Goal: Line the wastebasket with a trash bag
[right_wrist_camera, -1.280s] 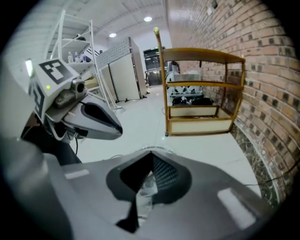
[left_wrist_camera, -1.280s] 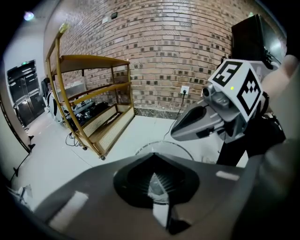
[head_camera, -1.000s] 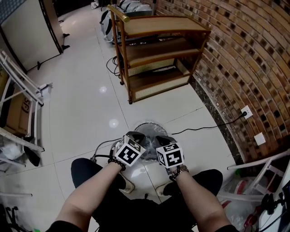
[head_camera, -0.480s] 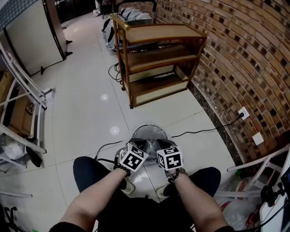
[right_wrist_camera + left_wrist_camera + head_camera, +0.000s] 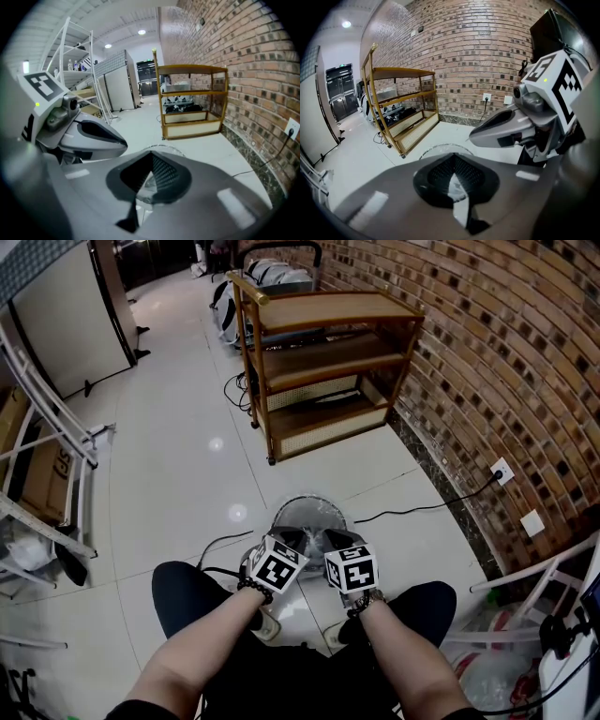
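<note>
The round wastebasket stands on the floor in front of my knees, with a clear trash bag showing in its mouth. Its rim peeks over the jaws in the left gripper view and again as a thin arc in the right gripper view. My left gripper and right gripper hover side by side at the basket's near edge. Each is shut on a thin strip of clear bag film: the left gripper on film, the right gripper on film.
A wooden shelf unit on castors stands beyond the basket against the brick wall. A black cable runs from a wall socket across the tiles. White racks line the left side; a chair frame and bags are at right.
Both grippers have shifted slightly at the basket's near edge, the left one drawing a little closer to the right. Both stay shut.
</note>
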The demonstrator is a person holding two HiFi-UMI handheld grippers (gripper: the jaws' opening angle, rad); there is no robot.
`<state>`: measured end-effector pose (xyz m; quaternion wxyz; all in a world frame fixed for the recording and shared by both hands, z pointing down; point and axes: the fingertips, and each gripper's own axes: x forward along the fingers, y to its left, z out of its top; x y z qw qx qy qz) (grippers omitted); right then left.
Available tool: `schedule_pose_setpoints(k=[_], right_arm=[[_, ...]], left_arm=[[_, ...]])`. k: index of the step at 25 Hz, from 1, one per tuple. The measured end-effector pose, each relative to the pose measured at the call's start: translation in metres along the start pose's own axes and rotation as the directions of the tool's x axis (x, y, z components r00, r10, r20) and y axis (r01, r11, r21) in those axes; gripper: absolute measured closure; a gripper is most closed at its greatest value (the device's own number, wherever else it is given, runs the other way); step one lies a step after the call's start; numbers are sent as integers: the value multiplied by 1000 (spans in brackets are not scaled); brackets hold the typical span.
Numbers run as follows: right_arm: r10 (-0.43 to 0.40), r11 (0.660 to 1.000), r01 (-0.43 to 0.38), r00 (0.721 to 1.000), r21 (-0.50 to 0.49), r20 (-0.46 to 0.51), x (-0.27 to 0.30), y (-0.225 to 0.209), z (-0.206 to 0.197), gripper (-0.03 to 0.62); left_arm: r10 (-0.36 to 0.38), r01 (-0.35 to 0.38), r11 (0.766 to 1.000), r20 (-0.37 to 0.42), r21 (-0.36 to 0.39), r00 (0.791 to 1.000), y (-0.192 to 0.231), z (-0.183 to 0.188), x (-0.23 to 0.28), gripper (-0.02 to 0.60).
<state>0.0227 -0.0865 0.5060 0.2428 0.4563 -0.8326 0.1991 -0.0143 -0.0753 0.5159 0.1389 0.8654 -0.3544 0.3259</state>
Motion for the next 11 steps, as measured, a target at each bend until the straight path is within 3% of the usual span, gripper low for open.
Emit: schedule_pose_setpoints(k=[11], right_arm=[[2,1000,-2,1000,-6,12,-2,0,3,592]], left_arm=[[5,-5,1000,-5,-3,1000,2,4,1,578]])
